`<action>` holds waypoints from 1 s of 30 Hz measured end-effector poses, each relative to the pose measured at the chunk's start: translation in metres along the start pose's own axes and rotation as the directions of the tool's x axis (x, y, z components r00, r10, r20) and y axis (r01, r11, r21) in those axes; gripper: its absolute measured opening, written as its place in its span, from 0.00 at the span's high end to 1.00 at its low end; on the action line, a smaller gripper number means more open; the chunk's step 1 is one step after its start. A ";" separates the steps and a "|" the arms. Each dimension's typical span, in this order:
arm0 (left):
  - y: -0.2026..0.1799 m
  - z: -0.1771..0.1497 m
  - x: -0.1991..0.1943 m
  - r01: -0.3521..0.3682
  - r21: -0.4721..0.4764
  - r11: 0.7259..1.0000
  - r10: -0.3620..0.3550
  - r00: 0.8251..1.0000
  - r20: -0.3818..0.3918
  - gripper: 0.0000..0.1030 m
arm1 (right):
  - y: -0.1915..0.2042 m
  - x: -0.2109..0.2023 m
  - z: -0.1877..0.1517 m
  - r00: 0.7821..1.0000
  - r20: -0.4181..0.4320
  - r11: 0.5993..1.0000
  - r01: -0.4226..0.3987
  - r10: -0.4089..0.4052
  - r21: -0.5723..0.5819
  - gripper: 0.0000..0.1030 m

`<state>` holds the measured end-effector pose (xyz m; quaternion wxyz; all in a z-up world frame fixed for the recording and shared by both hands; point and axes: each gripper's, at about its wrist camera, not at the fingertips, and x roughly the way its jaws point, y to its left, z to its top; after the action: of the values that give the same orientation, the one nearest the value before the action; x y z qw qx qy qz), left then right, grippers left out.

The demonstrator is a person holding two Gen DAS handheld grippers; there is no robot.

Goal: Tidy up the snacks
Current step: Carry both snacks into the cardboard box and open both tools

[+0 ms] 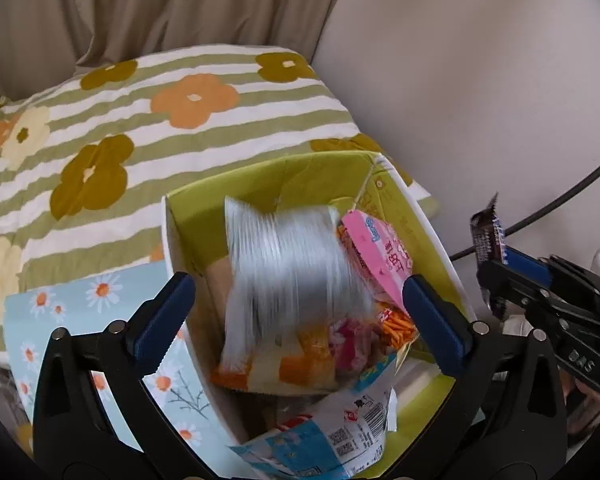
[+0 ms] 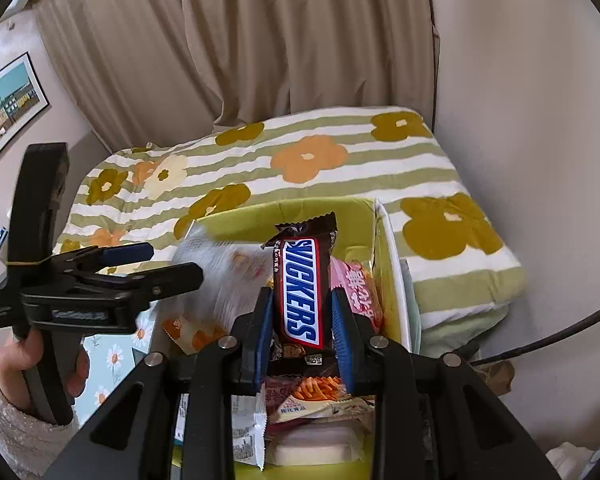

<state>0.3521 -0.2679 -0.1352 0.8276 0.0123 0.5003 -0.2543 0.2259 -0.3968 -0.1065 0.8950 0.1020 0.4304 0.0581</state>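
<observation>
Right hand-held gripper [image 2: 302, 322] clamps a Snickers bar [image 2: 300, 284] upright — directly over the green box [image 1: 300, 176] — while the left hand-held gripper [image 1: 300, 320] gapes empty beside it.

"SNICKERS" in white letters on blue, running lengthwise down the brown bar wrapper [image 2: 302, 284]. "DAS" embossed on the black gripper arm [image 1: 580, 360] at far right. Chinese print on the pink packet [image 1: 384, 256], too blurred to read.
</observation>
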 end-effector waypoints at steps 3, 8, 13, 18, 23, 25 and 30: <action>0.008 -0.012 -0.009 -0.064 0.000 0.998 0.064 0.998 -0.003 0.00 | -0.003 0.005 -0.007 1.000 -0.019 1.000 -0.011 0.011 -0.001 0.75; 0.029 -0.036 -0.029 -0.098 -0.060 0.993 0.100 0.995 0.023 0.00 | 0.003 0.017 -0.017 0.998 -0.059 0.999 -0.028 0.026 -0.034 0.75; 0.046 -0.052 -0.043 -0.096 -0.135 0.986 0.103 0.994 0.039 0.00 | 0.005 0.037 -0.013 0.995 -0.091 0.997 -0.045 0.039 -0.056 0.59; 0.061 -0.069 -0.061 -0.138 -0.189 0.972 0.149 0.988 0.045 0.00 | 0.000 0.036 -0.016 0.997 -0.062 0.998 -0.041 0.038 -0.046 0.00; 0.071 -0.091 -0.078 -0.166 -0.219 0.961 0.183 0.982 0.057 0.00 | 0.004 0.030 -0.028 0.997 -0.067 0.999 -0.028 0.025 -0.045 0.00; 0.072 -0.097 -0.086 -0.165 -0.229 0.959 0.185 0.980 0.068 0.00 | 0.009 0.027 -0.030 0.998 -0.066 0.998 -0.025 0.021 -0.052 0.00; 0.070 -0.104 -0.117 -0.168 -0.211 0.963 0.199 0.971 0.131 0.00 | 0.033 -0.001 -0.031 1.000 0.001 0.996 -0.002 0.002 -0.085 0.00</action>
<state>0.2537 -0.1307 -0.1061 0.8802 -0.0432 0.4556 -0.1254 0.2010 -0.3605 -0.1170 0.8986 0.0644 0.4270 0.0773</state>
